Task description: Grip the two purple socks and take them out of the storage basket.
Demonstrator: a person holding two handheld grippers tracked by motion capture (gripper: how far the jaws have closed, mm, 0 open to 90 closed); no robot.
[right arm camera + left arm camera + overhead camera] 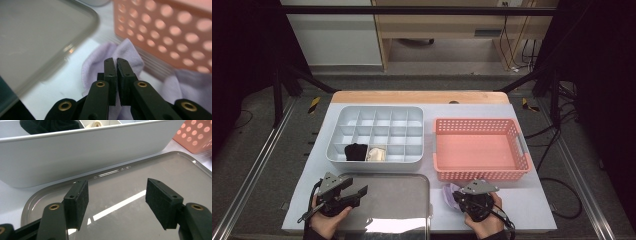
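A lavender cloth (447, 193) lies crumpled on the white table between the metal tray (427, 200) and the pink basket (482, 175). My right gripper (457, 196) is shut on a raised fold of this cloth (130, 51), its jaws (115, 61) pressed together with fabric bunched around the tips. My left gripper (359, 196) hovers over the tray's left part, open, with nothing between its pads (117, 202). The tray (175, 155) is bare and shiny.
A grey compartment organizer (377, 160) stands behind the tray; a black item (355, 151) and a cream item (376, 154) sit in two front cells. Its wall (87, 152) rises close ahead of the left gripper. The basket (162, 30) stands right beside the cloth.
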